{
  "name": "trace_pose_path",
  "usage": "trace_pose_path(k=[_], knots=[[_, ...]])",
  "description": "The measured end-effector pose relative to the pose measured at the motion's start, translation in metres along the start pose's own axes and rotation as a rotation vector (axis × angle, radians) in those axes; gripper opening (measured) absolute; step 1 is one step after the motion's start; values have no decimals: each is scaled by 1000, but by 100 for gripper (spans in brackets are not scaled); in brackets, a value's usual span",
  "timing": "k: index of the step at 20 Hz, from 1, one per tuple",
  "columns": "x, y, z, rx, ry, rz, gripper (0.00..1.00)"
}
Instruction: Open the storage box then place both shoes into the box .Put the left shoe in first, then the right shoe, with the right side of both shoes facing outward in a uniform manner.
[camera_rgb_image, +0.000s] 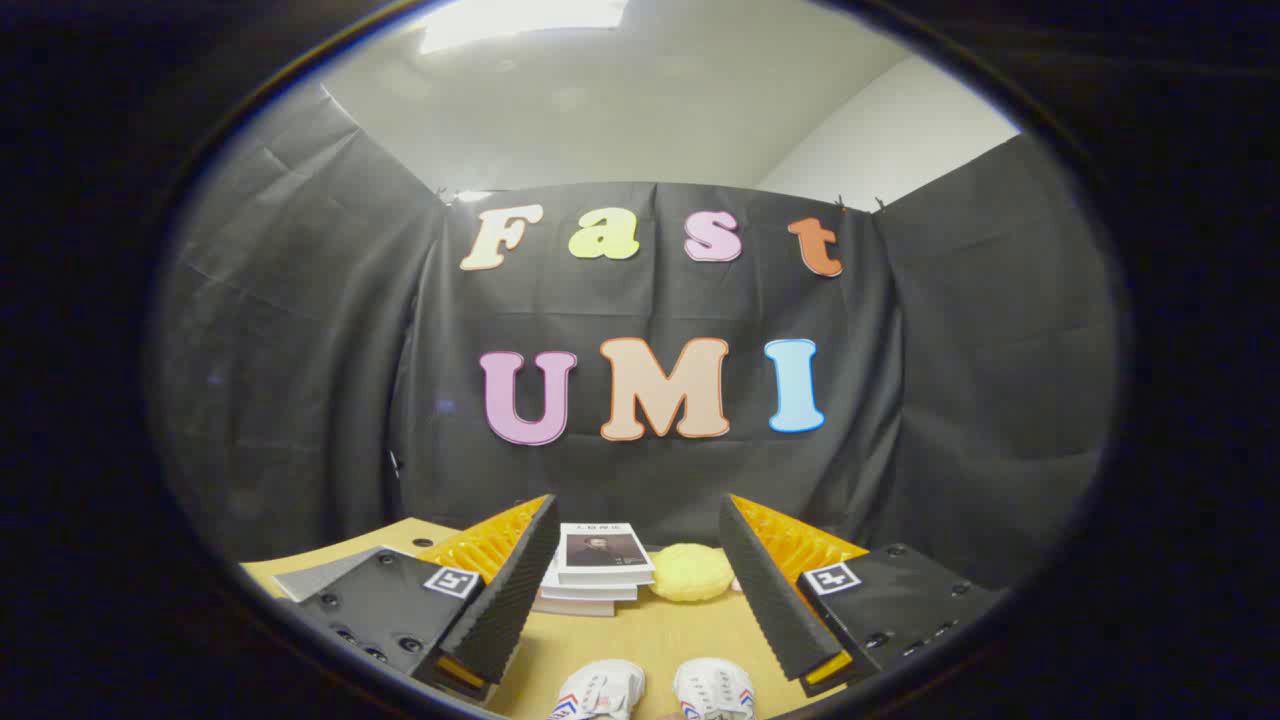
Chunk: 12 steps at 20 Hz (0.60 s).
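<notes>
Two white shoes with red and blue side stripes lie side by side on the wooden table, toes toward me: one shoe (598, 692) on the left and the other shoe (714, 688) on the right. Both sit low between my fingers, close under the gripper. My gripper (640, 520) is open, its two fingers spread wide with nothing between them. The fingers are raised above the table and point at the booth's back wall.
A stack of books (597, 570) rests on the table (640, 635) just beyond the left finger. A round yellow textured object (692, 572) lies beside the books. A grey flat sheet (320, 572) lies at the table's left corner.
</notes>
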<state>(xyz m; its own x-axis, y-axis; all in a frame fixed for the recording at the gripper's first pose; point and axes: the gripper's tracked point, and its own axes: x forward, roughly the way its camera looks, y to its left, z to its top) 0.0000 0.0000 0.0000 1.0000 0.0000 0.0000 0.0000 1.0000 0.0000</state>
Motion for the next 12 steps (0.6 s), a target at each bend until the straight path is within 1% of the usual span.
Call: trace_pose_path(k=[12], knots=[[4,3,1,-17,-10,36,100]])
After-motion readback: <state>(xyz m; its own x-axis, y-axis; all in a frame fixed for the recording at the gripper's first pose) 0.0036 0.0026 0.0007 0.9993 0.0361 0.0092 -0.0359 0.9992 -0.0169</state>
